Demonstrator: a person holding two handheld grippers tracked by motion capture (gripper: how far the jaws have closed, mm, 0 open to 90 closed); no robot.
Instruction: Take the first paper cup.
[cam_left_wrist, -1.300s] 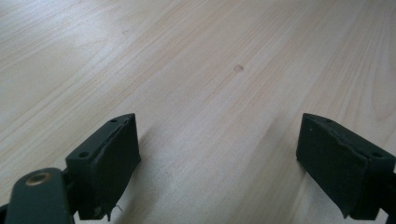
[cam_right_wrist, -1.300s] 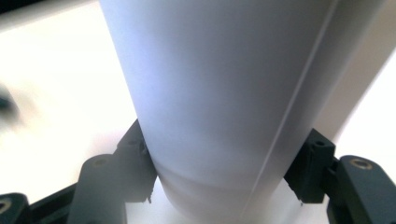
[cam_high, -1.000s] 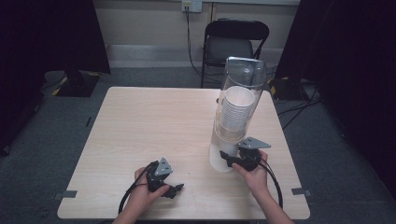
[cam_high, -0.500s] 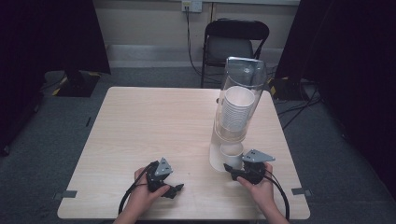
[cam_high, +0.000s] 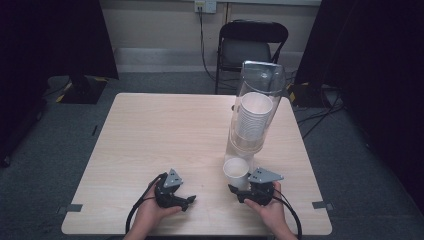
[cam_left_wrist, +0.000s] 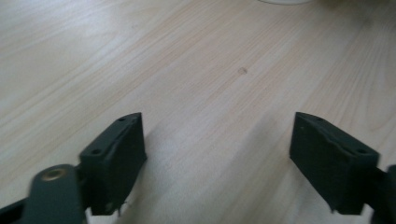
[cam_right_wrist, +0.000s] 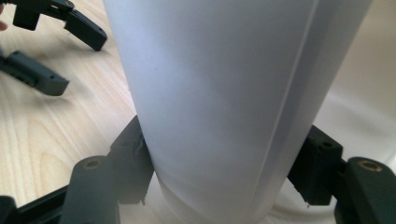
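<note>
A tall clear dispenser tube (cam_high: 260, 82) stands on the table's right side with a stack of white paper cups (cam_high: 254, 117) inside. One white paper cup (cam_high: 236, 170) (cam_right_wrist: 224, 93) stands upright just in front of the tube's foot, and my right gripper (cam_high: 238, 184) (cam_right_wrist: 224, 172) is shut on its lower wall, a pad on each side. My left gripper (cam_high: 189, 202) (cam_left_wrist: 217, 158) rests low over the wood near the front edge. It is open, its jaws have just been closing a little, and nothing lies between them. The left gripper (cam_right_wrist: 81, 63) is also at the top left of the right gripper view.
The light wooden table (cam_high: 165, 130) has bare surface to the left and behind my hands. A black folding chair (cam_high: 252, 45) stands beyond the far edge, behind the tube. Grey carpet surrounds the table, with cables at the right.
My right gripper has drawn back from the foot of the tube toward the near edge, bringing the single cup out with it. The left hand has stayed where it was.
</note>
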